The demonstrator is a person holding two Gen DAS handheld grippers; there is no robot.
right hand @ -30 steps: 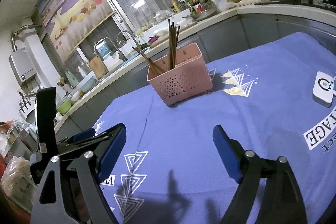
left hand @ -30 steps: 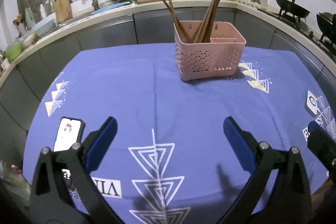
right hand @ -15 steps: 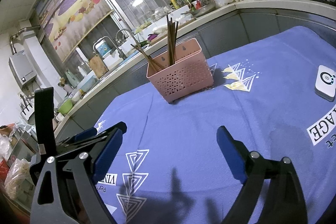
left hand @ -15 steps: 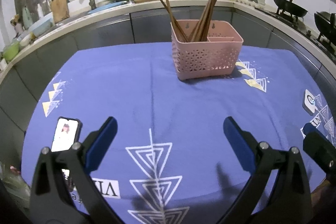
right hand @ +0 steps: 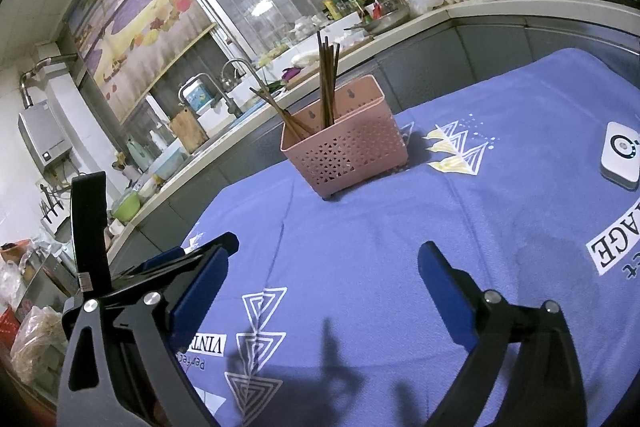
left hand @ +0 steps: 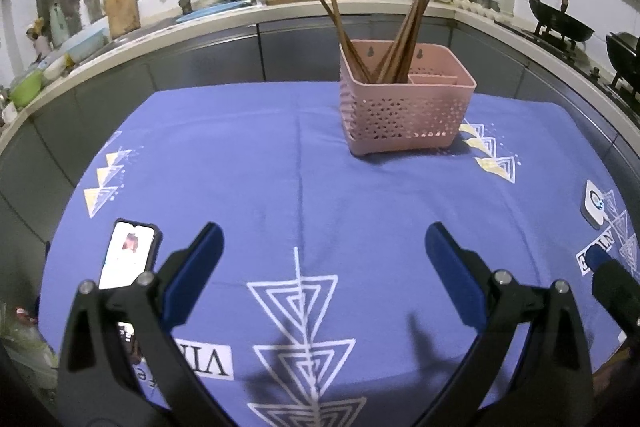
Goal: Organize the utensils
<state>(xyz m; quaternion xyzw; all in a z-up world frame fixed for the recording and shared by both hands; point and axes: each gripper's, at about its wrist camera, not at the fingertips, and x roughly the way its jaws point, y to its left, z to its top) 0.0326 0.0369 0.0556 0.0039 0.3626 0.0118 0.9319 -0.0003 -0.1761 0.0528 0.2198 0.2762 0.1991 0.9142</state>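
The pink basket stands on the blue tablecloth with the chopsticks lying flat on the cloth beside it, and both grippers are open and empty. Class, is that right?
Not quite. The chopsticks stand leaning inside the pink basket, as the left wrist view shows. The rest holds: the basket stands on the blue tablecloth, and the left gripper and right gripper are open and empty.

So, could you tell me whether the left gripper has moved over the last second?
Yes. The left gripper has risen or tipped down slightly: in its own view the pink basket and phone sit lower against its fingers than before.
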